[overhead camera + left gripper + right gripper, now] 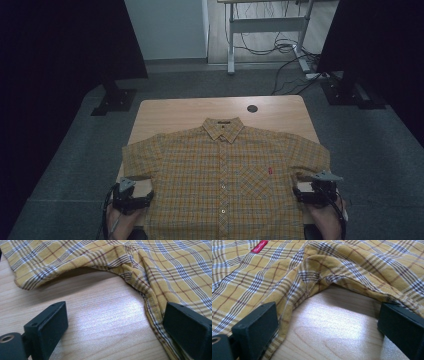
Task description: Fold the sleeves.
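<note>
Shirt [225, 175] lies flat, buttoned, on the worktop [185, 112]. Left tongs [131, 196] and right tongs [314, 189] sit spread beside its armpits, pinching nothing. A shallow bite could slip or bunch the cloth.

A light wooden surface [175, 112] with a round cable hole [252, 108] is set on grey carpet [70, 165]. Dark panels on black feet [114, 101] are placed at both sides. Behind, a pale wall [170, 27] and a desk frame [267, 25] with loose cables [280, 47] are seen. The light is dim.
</note>
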Tool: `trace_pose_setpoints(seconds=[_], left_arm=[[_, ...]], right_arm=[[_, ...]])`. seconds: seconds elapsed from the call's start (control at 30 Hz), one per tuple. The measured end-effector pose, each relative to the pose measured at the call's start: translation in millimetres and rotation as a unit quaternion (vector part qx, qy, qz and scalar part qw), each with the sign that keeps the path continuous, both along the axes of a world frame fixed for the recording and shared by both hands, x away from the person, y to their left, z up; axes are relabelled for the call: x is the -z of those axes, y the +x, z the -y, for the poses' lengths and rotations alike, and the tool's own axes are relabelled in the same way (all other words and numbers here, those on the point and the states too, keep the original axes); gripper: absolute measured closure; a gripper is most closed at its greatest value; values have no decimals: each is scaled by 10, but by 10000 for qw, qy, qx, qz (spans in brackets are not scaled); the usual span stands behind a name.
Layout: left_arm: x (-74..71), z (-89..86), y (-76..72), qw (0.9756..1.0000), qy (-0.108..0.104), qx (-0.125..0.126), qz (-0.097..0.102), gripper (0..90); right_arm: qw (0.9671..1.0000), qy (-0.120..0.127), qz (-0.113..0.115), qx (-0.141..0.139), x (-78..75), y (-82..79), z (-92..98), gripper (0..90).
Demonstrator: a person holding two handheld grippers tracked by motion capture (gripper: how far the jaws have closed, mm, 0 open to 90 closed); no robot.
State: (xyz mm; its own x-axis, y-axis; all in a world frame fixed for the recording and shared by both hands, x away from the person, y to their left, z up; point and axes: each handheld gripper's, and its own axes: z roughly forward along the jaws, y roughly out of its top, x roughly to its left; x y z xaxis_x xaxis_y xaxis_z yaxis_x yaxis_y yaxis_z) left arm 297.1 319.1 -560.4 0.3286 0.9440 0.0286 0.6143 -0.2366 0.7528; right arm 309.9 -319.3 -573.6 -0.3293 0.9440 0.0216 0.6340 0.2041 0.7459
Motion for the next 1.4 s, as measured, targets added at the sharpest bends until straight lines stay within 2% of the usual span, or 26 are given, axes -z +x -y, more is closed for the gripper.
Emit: trace_pose_setpoints(seconds=[0.8,1.1,1.4], left_arm=[[-7,-3,14,10000,-3,-27,-23,60],[-19,-19,34,9999,-75,-61,-48,75],[-85,-42,62,9999,-37,-95,-16,82]], right_arm=[[10000,8,1,-17,0,-2,9,24],[10000,9,3,-32,0,-3,12,25],[10000,18,3,-49,0,-6,15,25]])
